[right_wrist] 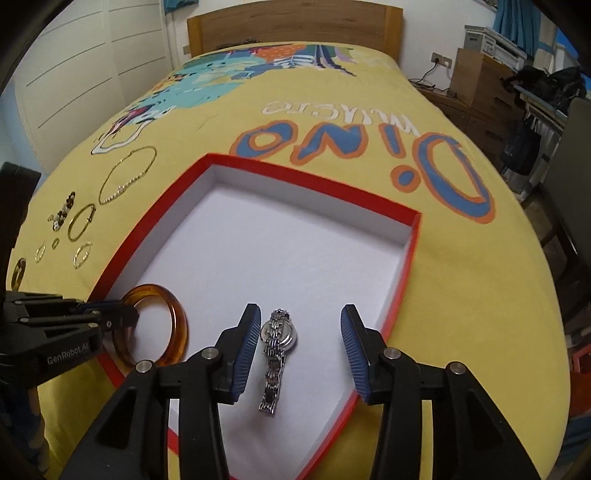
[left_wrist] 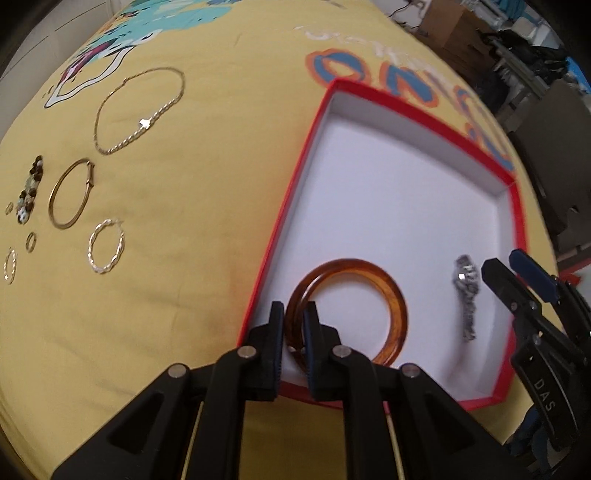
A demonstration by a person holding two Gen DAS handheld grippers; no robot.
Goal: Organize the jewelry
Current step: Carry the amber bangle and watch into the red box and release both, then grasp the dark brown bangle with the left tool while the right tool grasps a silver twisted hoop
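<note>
The left tool (left_wrist: 293,325) pinches the near rim of an amber bangle (left_wrist: 369,291) between its nearly closed fingers, the bangle lying in the near left corner of a red box (left_wrist: 317,110) with a white floor. The right tool (right_wrist: 297,339) stands spread, its blue pads clear of a silver watch (right_wrist: 276,354) that lies between them on the box floor near the front edge. The box sits on a bed's yellow cover (right_wrist: 480,295). The left wrist view shows the remaining jewelry closely: a chain necklace (left_wrist: 144,110), a thin gold bangle (left_wrist: 70,194), a twisted hoop (left_wrist: 106,246), a beaded piece (left_wrist: 29,188) and small rings (left_wrist: 10,266), all on the cover left of the box. Only the right wrist view shows the wooden headboard (right_wrist: 295,27) and the whole "Dino" print (right_wrist: 362,155).
</note>
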